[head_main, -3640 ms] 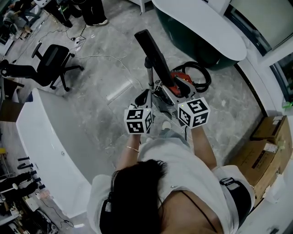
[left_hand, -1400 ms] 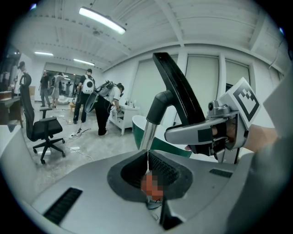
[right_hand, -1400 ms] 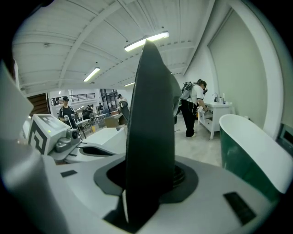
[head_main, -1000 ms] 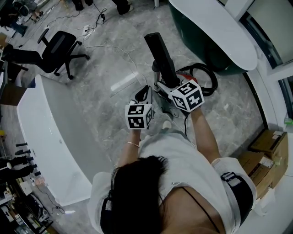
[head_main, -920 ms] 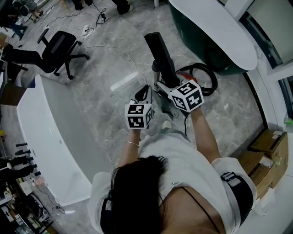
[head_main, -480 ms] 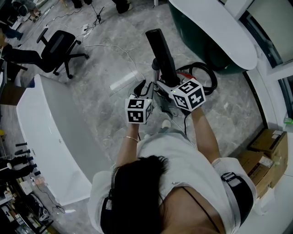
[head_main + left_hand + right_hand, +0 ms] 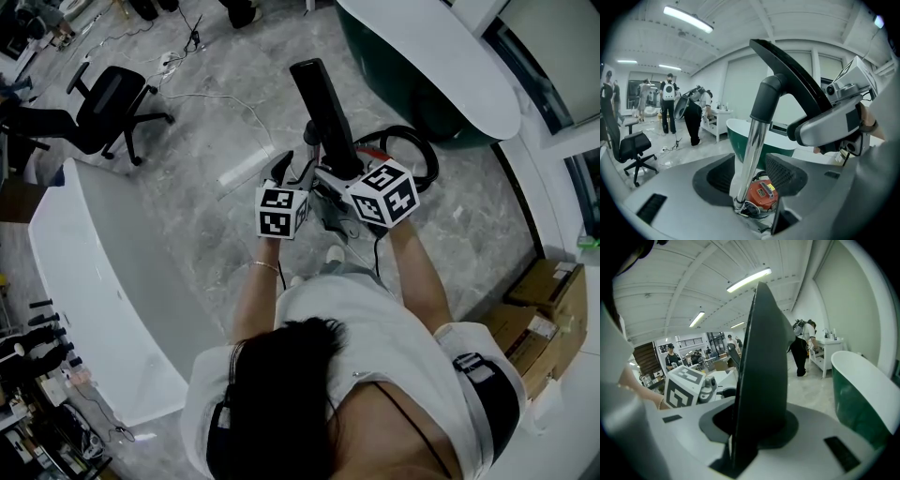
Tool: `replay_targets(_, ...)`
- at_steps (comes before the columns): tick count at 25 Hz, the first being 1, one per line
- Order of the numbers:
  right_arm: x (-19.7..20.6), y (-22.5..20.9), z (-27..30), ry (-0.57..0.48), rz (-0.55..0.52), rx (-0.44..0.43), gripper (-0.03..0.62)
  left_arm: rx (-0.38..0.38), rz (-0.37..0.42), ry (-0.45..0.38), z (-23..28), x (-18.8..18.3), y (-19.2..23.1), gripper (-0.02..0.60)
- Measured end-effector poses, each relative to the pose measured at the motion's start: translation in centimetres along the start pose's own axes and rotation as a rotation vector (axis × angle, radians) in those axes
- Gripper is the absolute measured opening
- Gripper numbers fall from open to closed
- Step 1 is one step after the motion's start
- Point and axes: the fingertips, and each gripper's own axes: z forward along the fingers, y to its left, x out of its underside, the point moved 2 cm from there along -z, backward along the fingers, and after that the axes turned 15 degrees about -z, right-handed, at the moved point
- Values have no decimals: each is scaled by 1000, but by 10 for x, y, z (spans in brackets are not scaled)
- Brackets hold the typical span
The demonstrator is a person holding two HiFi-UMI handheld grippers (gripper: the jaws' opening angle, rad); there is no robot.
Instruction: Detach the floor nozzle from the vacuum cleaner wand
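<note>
Marble floor filled most of the head view. A white-rimmed green bathtub was cut off at the top edge, and a long white counter ran off at the left. Below us, the person hid their own legs and the floor beneath them. An office chair stood well apart on the left, and cardboard boxes were cropped at the right edge.

We saw the vacuum cleaner's red body only in part, low between the left pads, with its black hose looping beside it. From above, the marker cubes covered nearly all of it.

The floor nozzle was raised off the floor, tilted up and away from the person. It was on the chrome wand by its black neck. We could not make out the seam of that joint.

The right gripper pinched the nozzle's flat plate, its jaws having just closed a little tighter. The plate blocked the middle of that view and hid the wand.

The left gripper had just been opening. Its jaws stood spread with the wand between them, close to one pad and clear of the other. The wand's lower end vanished behind the gripper's body.
</note>
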Motion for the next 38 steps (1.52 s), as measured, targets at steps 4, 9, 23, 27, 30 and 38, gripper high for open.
replay_targets(4,0,-2,0,-2,3,-27,101,56,14,6,15,-2,-2,217)
replay_targets(9,1,-2,-3,-8,7,-57,92,116,40,-5,30,-6,-8,230)
replay_targets(23,1,-6,-8,-18,8,-88,87,209,30,2,64,-13,-11,230)
replay_targets(27,2,-9,-11,-18,8,-94,87,236,64,26,71,-10,-17,220)
replay_targets(30,2,-9,-11,-15,10,-102,86,237,70,26,72,-8,-19,172)
replay_targets(38,0,-10,-11,-8,11,-108,86,249,58,6,73,-9,-18,167)
